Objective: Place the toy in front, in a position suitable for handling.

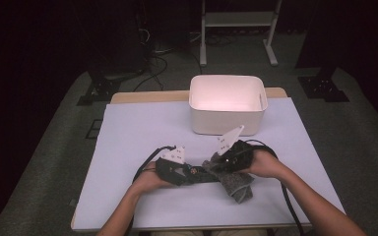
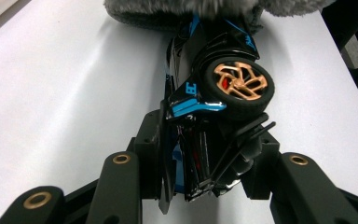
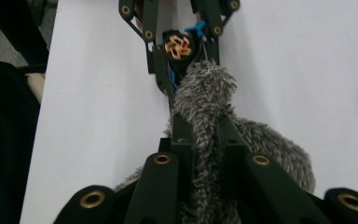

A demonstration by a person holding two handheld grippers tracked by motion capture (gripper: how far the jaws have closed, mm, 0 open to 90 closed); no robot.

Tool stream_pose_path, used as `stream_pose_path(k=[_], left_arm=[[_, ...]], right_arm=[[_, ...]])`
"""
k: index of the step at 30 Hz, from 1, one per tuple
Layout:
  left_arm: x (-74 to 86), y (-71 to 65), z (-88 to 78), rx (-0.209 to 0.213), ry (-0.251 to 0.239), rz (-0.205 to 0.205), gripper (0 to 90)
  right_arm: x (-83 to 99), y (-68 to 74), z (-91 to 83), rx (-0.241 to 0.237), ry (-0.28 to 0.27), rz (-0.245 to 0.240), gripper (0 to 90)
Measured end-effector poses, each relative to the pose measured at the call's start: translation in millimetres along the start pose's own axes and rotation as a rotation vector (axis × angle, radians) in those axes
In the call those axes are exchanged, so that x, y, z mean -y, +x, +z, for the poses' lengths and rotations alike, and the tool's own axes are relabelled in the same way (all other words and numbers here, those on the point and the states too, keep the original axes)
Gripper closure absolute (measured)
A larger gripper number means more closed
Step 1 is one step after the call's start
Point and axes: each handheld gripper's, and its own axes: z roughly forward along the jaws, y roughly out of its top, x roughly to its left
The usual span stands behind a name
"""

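Note:
A black and blue toy car with a gold-spoked wheel lies on its side between the jaws of my left gripper, which is shut on its rear end. My right gripper is shut on a grey fluffy cloth, and the cloth's tip rests against the car's front. In the high view the left gripper and the right gripper face each other near the table's front, with the car between them. The cloth hangs down to the table below the right hand.
A white open bin stands behind the hands at the middle back of the pale sheet covering the table. Cables trail from both grippers toward the front edge. A white stand's legs and dark floor lie beyond the table.

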Motion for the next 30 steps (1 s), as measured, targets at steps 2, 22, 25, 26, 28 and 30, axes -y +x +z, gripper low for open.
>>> stream_pose_path(k=[2,22,25,26,28,30], left_arm=[[1.8,-0.3,0.8,-0.002,0.010,-0.001,57.9],[9.8,1.8,2.2,-0.025,0.003,-0.013,56.5],[3.6,1.2,-3.7,-0.004,-0.028,-0.002,58.0],[2.0,0.7,-3.9,-0.005,-0.022,0.003,58.3],[0.2,0.3,-6.0,0.008,-0.038,0.008,58.7],[-5.3,-1.7,-8.9,0.018,-0.033,0.026,60.1]], right_arm=[[7.8,-0.2,-4.5,0.005,-0.003,0.016,80.3],[37.0,-1.1,-20.5,0.031,-0.026,0.088,80.0],[38.3,-2.2,-20.6,0.028,-0.063,0.103,80.0],[38.0,-2.0,-20.1,0.035,-0.066,0.102,80.0],[37.0,-2.3,-20.1,0.009,-0.104,0.120,80.1],[33.4,-0.8,-16.8,-0.007,-0.110,0.109,80.4]])
